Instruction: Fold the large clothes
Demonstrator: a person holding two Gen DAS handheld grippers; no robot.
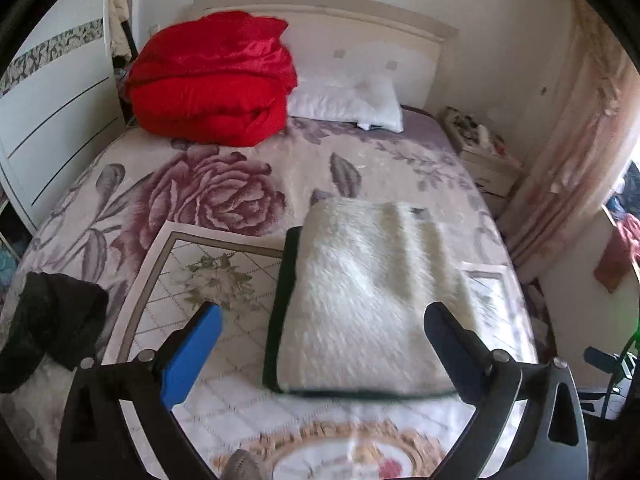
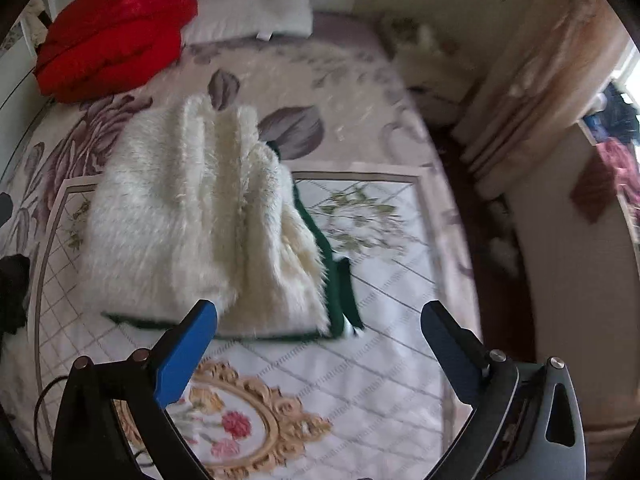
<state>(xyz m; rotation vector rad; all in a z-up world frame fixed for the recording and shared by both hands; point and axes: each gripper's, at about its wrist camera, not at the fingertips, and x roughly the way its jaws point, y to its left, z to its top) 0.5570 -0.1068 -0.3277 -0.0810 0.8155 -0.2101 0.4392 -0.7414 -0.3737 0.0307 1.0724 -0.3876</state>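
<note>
One folded fleece garment (image 1: 360, 292) – lengthwise toward headboard.

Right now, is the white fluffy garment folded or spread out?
Folded. The white fluffy garment lies in a compact rectangle on the bed, layers stacked, its green edge showing underneath.

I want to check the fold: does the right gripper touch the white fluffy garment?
Cannot tell. In the right wrist view the right gripper is wide open, but one blue finger overlaps the white fluffy garment.

A home bedroom: floral-covered bed (image 1: 224, 184), headboard (image 1: 360, 40), pillow (image 1: 348, 104), nightstand (image 1: 480, 152), curtain (image 1: 580, 140).
</note>
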